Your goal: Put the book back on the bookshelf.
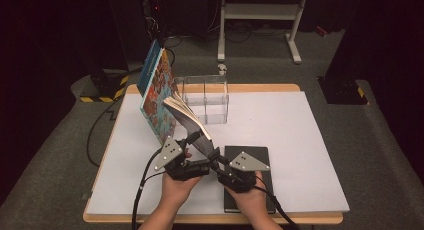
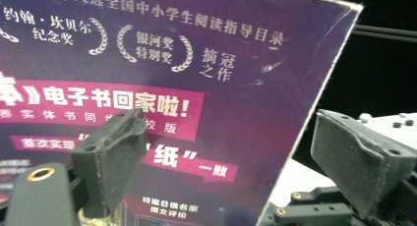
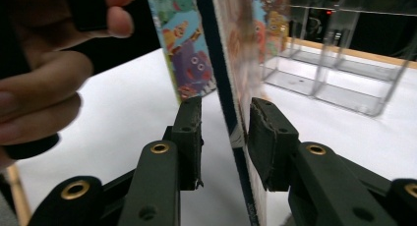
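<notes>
I have both tools on the purple soft-cover paperback with gold and white print (image 2: 196, 64), and neither one is really holding it. The left tool (image 2: 231, 137) stands wide open: one pad sits in front of the cover and the other is well clear past the book's free edge. The right tool (image 3: 226, 123) is open too. The paperback's thin lower edge stands upright between its pads, close to one pad, with a clear gap to the other.

So the book is tilted up just ahead of both tools with nothing clamping it, and I judge that to be the main risk. If I pull either tool away now, it could tip sideways out of the right tool's gap and slap down on the white table (image 1: 300, 130). It could also fall onto the flat black notebook (image 1: 257, 155) lying under the right tool.

Beyond the left tool, the tall colourful picture book (image 1: 155, 90) stands leaning. A falling paperback or a careless nudge could knock it over.

The clear plastic divided box (image 1: 205, 97) sits just past the paperback, so a slide forward would strike its wall.

Closing the right tool off-centre could crease the cover.
</notes>
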The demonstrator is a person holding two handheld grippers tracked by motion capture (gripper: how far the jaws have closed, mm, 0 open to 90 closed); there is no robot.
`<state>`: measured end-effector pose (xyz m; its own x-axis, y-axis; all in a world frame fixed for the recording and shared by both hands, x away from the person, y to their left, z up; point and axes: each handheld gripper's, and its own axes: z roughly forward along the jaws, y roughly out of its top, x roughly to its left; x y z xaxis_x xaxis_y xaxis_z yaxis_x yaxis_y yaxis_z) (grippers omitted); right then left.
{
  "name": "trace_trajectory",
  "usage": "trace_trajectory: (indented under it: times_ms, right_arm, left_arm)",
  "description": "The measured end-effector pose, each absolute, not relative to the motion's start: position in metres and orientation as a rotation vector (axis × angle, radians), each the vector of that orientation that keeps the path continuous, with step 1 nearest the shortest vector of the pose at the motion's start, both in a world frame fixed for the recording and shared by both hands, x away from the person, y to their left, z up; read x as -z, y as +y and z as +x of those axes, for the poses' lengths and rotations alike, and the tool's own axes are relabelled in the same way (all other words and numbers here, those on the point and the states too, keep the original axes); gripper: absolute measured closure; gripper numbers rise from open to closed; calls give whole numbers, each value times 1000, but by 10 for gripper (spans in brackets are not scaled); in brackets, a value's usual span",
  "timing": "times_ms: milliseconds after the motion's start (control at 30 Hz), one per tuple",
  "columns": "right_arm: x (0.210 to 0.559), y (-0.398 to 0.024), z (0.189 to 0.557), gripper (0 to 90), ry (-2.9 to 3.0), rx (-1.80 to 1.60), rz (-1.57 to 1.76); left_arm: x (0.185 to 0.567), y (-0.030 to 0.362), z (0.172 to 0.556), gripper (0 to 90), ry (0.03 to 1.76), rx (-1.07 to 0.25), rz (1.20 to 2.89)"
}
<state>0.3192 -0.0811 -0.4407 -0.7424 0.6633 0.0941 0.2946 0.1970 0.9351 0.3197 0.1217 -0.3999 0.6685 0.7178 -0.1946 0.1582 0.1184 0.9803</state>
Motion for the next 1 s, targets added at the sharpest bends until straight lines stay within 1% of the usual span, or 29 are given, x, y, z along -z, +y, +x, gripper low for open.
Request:
trace_trajectory:
  times_ms: [167, 267, 300, 333, 367, 433, 567, 667, 800, 933, 1000]
  right_arm:
    - [440, -72, 317, 637, 2177, -1576, 846]
    - [441, -71, 316, 616, 2191, -1572, 816]
    - [441, -71, 315, 599, 2196, -1557, 806]
    - [441, -73, 313, 587, 2202, -1546, 798]
    - [441, -76, 311, 585, 2207, -1545, 793]
    - [440, -86, 306, 573, 2216, -1555, 791]
    - [437, -121, 294, 553, 2186, -1503, 771]
    - [439, -160, 292, 551, 2116, -1439, 812]
    - [448, -196, 295, 556, 2037, -1464, 924]
    - [451, -213, 302, 558, 2010, -1460, 982]
    - [451, -217, 303, 558, 1998, -1484, 1005]
  left_arm:
    - [397, 119, 323, 157, 816, -537, 1450]
    - [397, 116, 324, 220, 835, -595, 1494]
    - [398, 115, 324, 253, 840, -620, 1505]
    - [398, 114, 325, 310, 844, -625, 1514]
    - [398, 113, 325, 313, 845, -630, 1516]
    - [398, 112, 324, 329, 839, -648, 1516]
    - [396, 112, 319, 415, 824, -683, 1546]
    - [391, 116, 315, 523, 830, -697, 1578]
    - [388, 124, 309, 661, 842, -741, 1598]
    - [387, 134, 305, 790, 858, -811, 1609]
    - [387, 139, 305, 824, 866, -811, 1609]
